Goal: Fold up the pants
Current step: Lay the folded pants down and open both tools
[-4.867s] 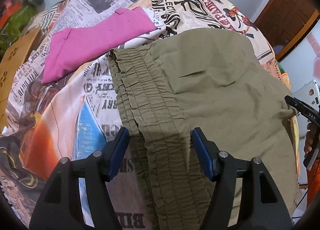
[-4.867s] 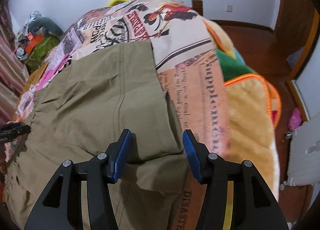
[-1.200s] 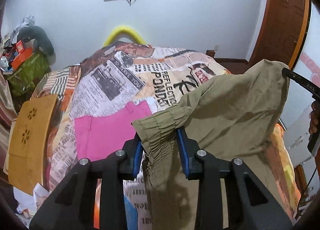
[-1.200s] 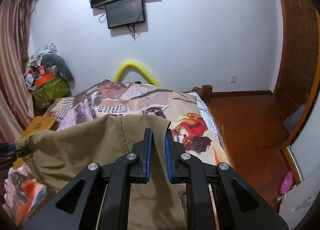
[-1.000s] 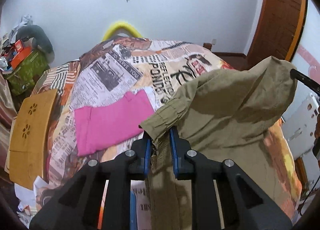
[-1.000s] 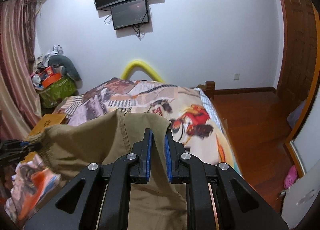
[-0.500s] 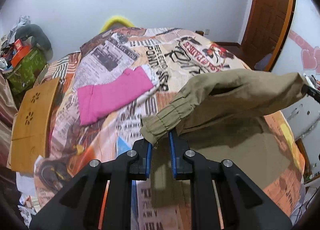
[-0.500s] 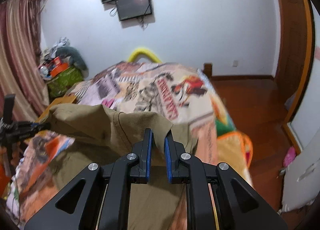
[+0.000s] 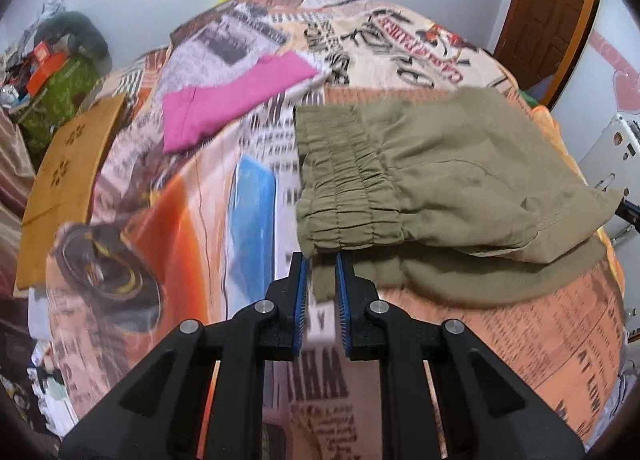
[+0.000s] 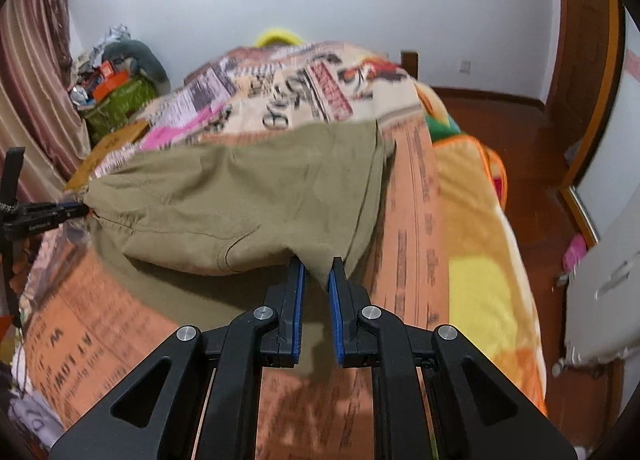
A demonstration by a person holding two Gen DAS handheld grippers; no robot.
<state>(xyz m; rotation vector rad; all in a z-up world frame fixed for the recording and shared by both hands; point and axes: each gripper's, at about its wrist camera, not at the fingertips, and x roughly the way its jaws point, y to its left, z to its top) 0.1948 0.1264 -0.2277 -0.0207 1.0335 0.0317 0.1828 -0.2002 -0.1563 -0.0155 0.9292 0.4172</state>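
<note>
The olive pants (image 9: 448, 176) hang in a fold just above the bed, their far edge resting on the printed bedspread (image 9: 160, 220). My left gripper (image 9: 321, 262) is shut on the elastic waistband corner (image 9: 344, 216). My right gripper (image 10: 316, 266) is shut on the opposite corner of the pants (image 10: 248, 204). The left gripper also shows at the left edge of the right wrist view (image 10: 74, 212), pinching the fabric. The pants cast a shadow on the bedspread below.
A pink folded garment (image 9: 236, 100) lies on the bed beyond the pants. A wooden board (image 9: 68, 176) leans at the bed's left side. A yellow-orange blanket (image 10: 476, 228) covers the bed's right edge. A wooden door (image 9: 548, 8) and floor lie to the right.
Both grippers have carried the pants down and toward me, from raised high to just above the bedspread. The fabric has spread wider and its far edge now touches the bed.
</note>
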